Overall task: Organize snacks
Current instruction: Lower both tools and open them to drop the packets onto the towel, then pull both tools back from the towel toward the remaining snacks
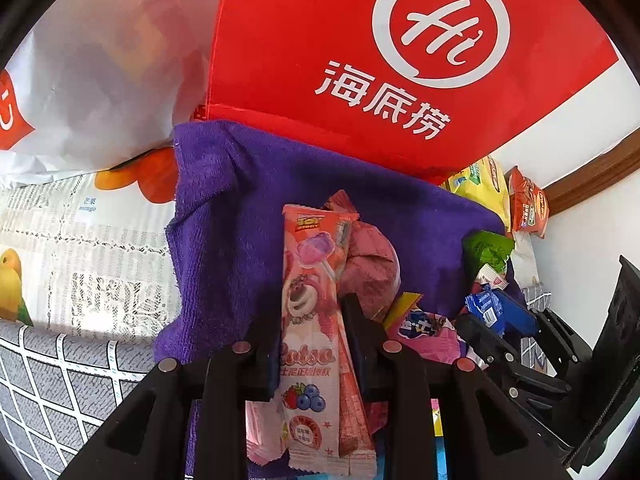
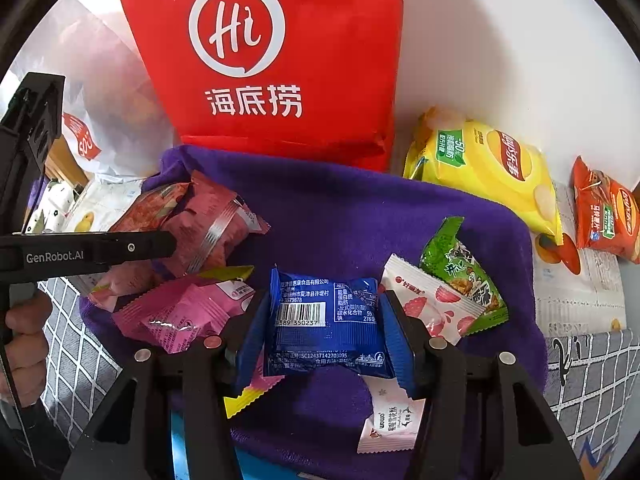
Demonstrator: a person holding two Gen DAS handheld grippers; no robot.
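A purple towel [image 2: 340,216] holds several small snack packets. My left gripper [image 1: 310,312] is shut on a tall pink lollipop packet [image 1: 308,280] with a bear on it, held upright over the towel, with more pink wrappers [image 1: 370,264] right behind it. My right gripper [image 2: 326,304] is shut on a blue packet [image 2: 324,320], its blue pads [image 2: 252,332] pressing both sides. That blue packet [image 1: 490,308] also shows at the right of the left wrist view. A green packet [image 2: 460,264], a white strawberry packet [image 2: 432,304] and pink packets [image 2: 188,312] lie on the towel.
A red bag [image 2: 280,60] stands behind the towel, against a white wall. A yellow chip bag [image 2: 488,168] and an orange chip bag [image 2: 608,216] lie to the right. A white plastic bag [image 1: 100,72] sits at the left. A person's hand [image 2: 24,340] grips the left tool.
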